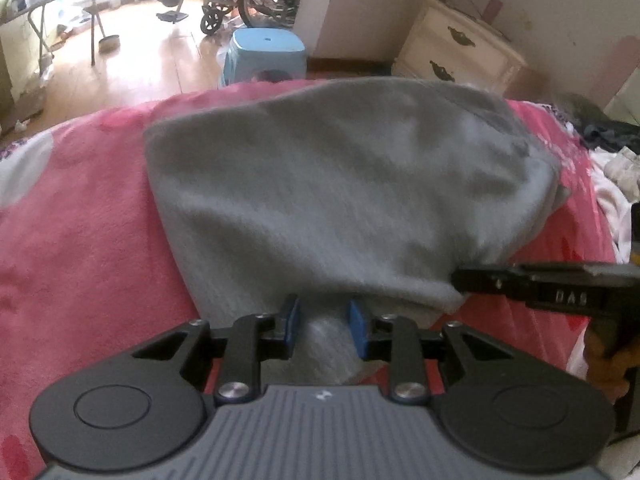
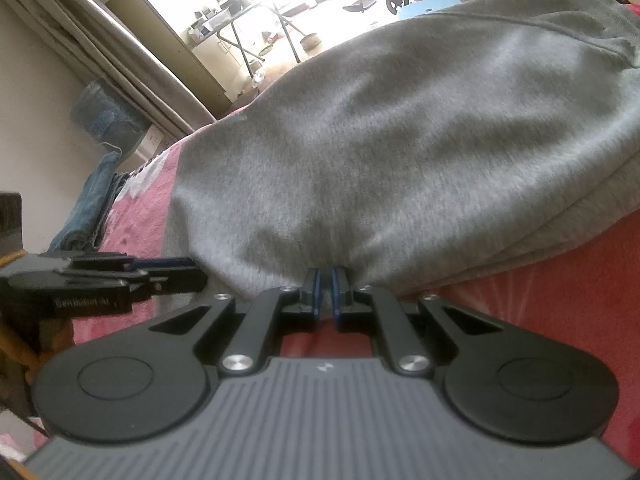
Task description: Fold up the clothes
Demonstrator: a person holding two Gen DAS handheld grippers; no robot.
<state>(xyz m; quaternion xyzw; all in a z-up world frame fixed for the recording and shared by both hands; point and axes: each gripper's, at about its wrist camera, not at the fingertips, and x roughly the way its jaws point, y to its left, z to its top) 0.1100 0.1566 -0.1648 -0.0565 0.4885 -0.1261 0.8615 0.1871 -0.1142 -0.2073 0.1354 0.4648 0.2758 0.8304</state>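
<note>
Two grippers work one garment (image 1: 340,184): right gripper (image 2: 325,294) clamps the near hem, left gripper (image 1: 323,326) stands parted, nothing pinched; re-grip hem directly ahead before folding.

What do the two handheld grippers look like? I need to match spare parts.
Both match: the left gripper and right gripper have black linkage arms with silver pivot screws, blue finger pads, round black side discs and a ribbed grey body with a small white logo. Pale lettering marks each one's side.
</note>
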